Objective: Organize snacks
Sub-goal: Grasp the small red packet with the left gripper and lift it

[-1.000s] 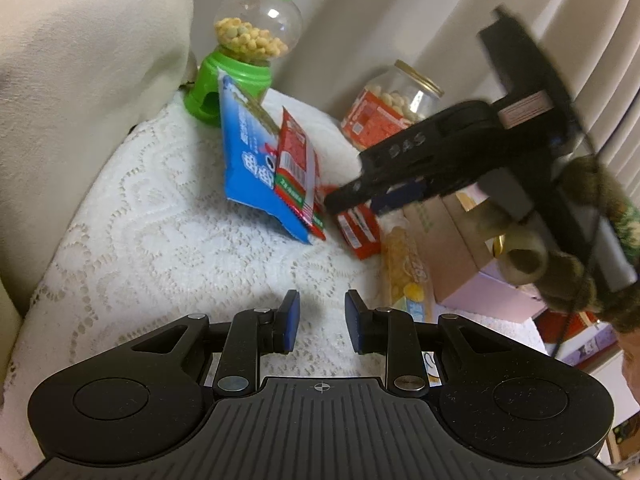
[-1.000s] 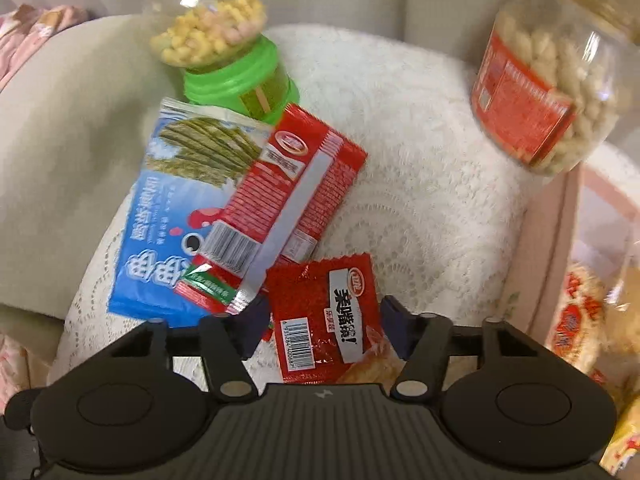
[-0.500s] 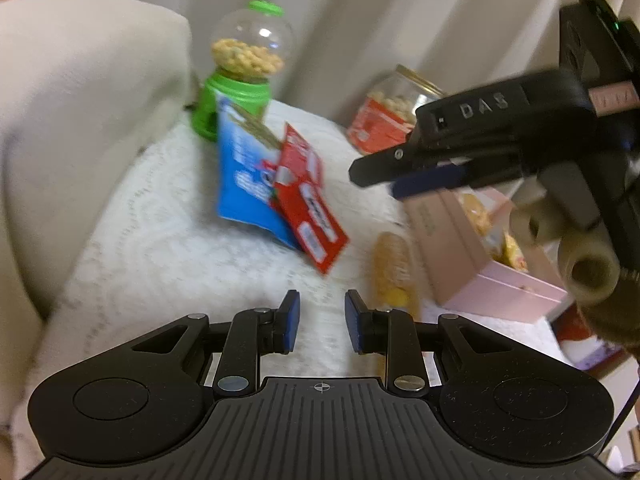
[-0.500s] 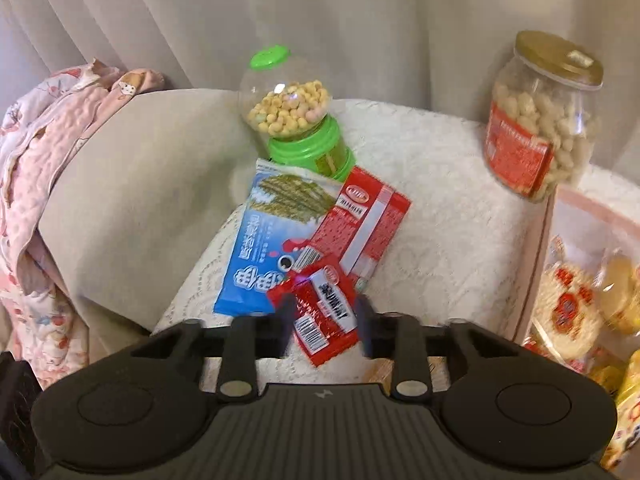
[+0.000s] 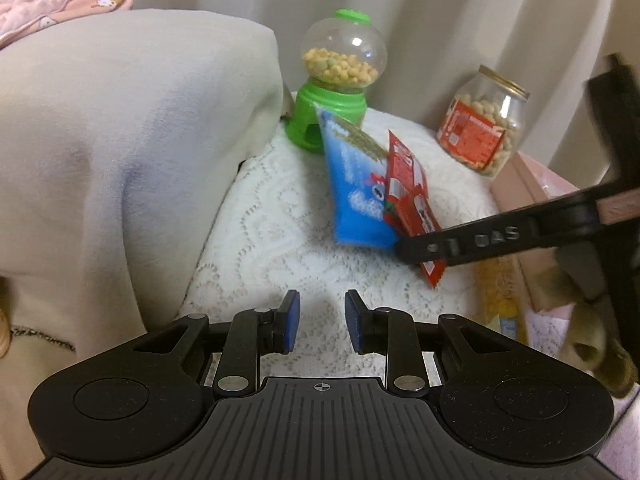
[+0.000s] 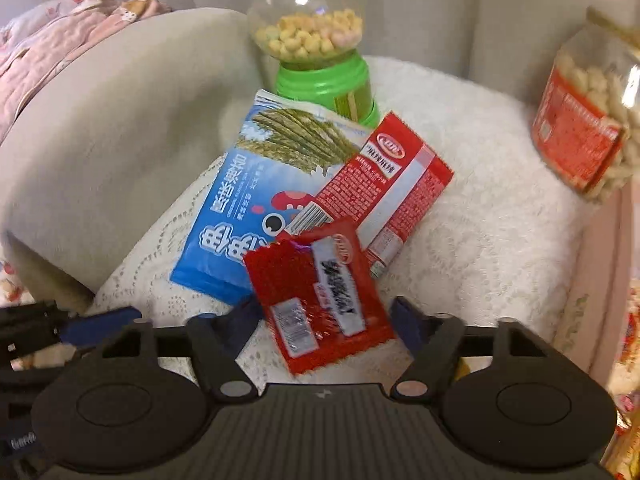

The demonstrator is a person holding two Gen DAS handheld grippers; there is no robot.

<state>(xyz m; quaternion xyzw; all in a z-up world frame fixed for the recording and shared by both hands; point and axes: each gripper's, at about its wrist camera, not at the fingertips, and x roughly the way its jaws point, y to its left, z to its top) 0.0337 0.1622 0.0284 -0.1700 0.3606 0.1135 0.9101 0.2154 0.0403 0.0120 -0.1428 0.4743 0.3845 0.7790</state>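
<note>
Right gripper point(image 6: 324, 312): jaws spread wide, small red packet point(image 6: 320, 296) seen between them, grip not discernible. Packet overlaps blue bag point(image 6: 256, 208) on lace cloth point(image 6: 480, 240). Left gripper point(image 5: 322, 322): narrowly parted, nothing held.

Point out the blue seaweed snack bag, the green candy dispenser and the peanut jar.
blue seaweed snack bag point(image 6: 240, 216), right wrist view, on its printed blue front.
green candy dispenser point(image 5: 326, 114), left wrist view, on its green base.
peanut jar point(image 5: 478, 128), left wrist view, on its red label.
</note>
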